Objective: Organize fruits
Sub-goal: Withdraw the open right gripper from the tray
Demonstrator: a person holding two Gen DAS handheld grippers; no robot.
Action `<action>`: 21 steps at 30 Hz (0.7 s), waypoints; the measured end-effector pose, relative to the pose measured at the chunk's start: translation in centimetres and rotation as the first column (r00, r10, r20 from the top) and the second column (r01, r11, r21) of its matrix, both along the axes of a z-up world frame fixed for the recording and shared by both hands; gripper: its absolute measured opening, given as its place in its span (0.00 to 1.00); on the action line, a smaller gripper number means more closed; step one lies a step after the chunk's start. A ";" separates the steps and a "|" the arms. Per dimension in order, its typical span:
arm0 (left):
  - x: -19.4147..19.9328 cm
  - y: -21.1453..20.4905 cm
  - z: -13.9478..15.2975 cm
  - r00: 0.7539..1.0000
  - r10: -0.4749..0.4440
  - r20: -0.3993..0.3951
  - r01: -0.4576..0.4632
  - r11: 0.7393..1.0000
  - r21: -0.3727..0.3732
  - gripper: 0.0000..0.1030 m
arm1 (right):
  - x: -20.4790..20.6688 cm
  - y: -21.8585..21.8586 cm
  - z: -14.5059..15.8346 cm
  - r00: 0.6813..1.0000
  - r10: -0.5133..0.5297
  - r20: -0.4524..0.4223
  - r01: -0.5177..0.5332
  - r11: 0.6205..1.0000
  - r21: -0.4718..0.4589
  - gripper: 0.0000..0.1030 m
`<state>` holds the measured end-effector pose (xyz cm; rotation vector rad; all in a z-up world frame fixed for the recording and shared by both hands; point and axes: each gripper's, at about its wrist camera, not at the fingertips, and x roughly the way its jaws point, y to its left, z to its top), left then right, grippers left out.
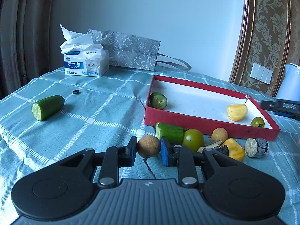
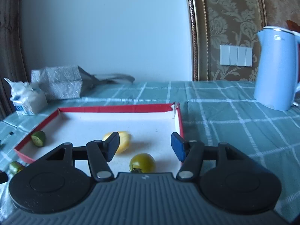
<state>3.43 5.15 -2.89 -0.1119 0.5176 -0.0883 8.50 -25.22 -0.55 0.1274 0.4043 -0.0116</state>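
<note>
My left gripper (image 1: 148,147) is shut on a round brown fruit (image 1: 148,145), low over the green checked cloth, just in front of the red box (image 1: 206,125). Inside the box lie a cucumber piece (image 1: 158,100), a yellow fruit piece (image 1: 236,112) and a small green tomato (image 1: 257,122). Along the box's near wall sit another cucumber piece (image 1: 169,132), a green tomato (image 1: 193,139), a second brown fruit (image 1: 219,135), a yellow piece (image 1: 234,149) and a dark-skinned stub (image 1: 256,147). My right gripper (image 2: 145,144) stands open over the box's near right part, nothing between its pads; the green tomato (image 2: 142,162) lies below it.
A cucumber half (image 1: 47,107) lies alone at the left, with a small black ring (image 1: 75,92) behind it. A tissue pack (image 1: 85,63) and a grey patterned bag (image 1: 129,51) stand at the back wall. A light blue kettle (image 2: 275,69) stands at the right.
</note>
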 end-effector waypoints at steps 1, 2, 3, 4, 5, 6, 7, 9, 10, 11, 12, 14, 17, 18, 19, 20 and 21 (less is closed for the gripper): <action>0.0 0.0 0.0 1.000 0.002 -0.001 -0.002 1.000 0.000 0.25 | -1.0 -0.4 0.0 1.000 -0.005 0.016 0.005 1.000 0.011 0.60; 0.0 0.1 0.0 1.000 0.005 0.000 -0.005 1.000 0.000 0.25 | -2.1 -0.8 -0.1 0.999 -0.012 0.030 0.012 1.000 0.028 0.69; 0.0 0.1 0.0 1.000 0.006 0.001 -0.006 1.000 0.002 0.25 | -3.1 -1.3 -0.2 0.999 -0.023 0.043 0.021 0.999 0.041 0.74; -0.1 0.0 0.0 1.000 0.007 0.001 -0.007 1.000 0.005 0.25 | -4.2 -1.6 -0.3 0.998 -0.035 0.054 0.033 0.998 0.045 0.76; -0.1 0.0 0.0 1.000 0.010 0.002 -0.010 1.000 0.007 0.25 | -5.1 -2.0 -0.5 0.997 -0.043 0.059 0.041 0.998 0.041 0.76; -0.1 0.0 0.1 1.000 0.014 0.005 -0.014 1.000 0.008 0.25 | -6.1 -2.2 -0.7 0.997 -0.047 0.062 0.045 0.998 0.033 0.76; -0.2 0.0 0.1 1.000 0.017 0.007 -0.017 1.000 0.009 0.25 | -7.0 -2.5 -0.8 0.996 -0.053 0.067 0.051 0.998 0.028 0.76; -0.3 -0.2 0.1 1.000 0.021 0.010 -0.021 1.000 0.021 0.25 | -8.5 -2.9 -1.0 0.995 -0.059 0.082 0.058 0.998 0.020 0.76; -0.3 -0.3 0.2 1.000 0.025 0.014 -0.025 0.999 0.029 0.25 | -9.2 -3.0 -1.1 0.994 -0.065 0.091 0.063 0.998 0.019 0.76; -0.4 -0.4 0.2 0.999 0.027 0.018 -0.028 0.999 0.036 0.25 | -9.7 -3.1 -1.2 0.992 -0.071 0.102 0.069 0.997 0.022 0.76; -0.4 -0.5 0.2 0.999 0.029 0.020 -0.030 0.999 0.043 0.25 | -10.1 -3.2 -1.3 0.991 -0.073 0.111 0.071 0.997 0.023 0.76; -0.4 -0.5 0.3 0.999 0.039 0.020 -0.040 0.998 0.053 0.25 | -10.2 -3.2 -1.6 0.990 -0.075 0.120 0.073 0.997 0.019 0.76; -0.4 -0.6 0.3 0.999 0.047 0.025 -0.049 0.997 0.068 0.25 | -10.2 -3.3 -1.6 0.986 -0.090 0.140 0.088 0.996 0.020 0.76; -0.5 -0.7 0.3 0.999 0.048 0.026 -0.050 0.996 0.079 0.25 | -10.4 -3.4 -1.6 0.983 -0.097 0.156 0.095 0.995 0.023 0.76; -0.5 -0.9 0.4 0.999 0.046 0.029 -0.049 0.995 0.090 0.25 | -10.6 -3.5 -1.6 0.979 -0.107 0.171 0.104 0.994 0.027 0.76; -0.5 -1.0 0.4 0.999 0.044 0.030 -0.047 0.994 0.101 0.25 | -10.7 -3.6 -1.6 0.977 -0.114 0.181 0.110 0.993 0.029 0.76; -0.5 -1.2 0.4 0.999 0.044 0.030 -0.047 0.993 0.111 0.25 | -10.7 -3.6 -1.6 0.977 -0.113 0.181 0.110 0.994 0.030 0.79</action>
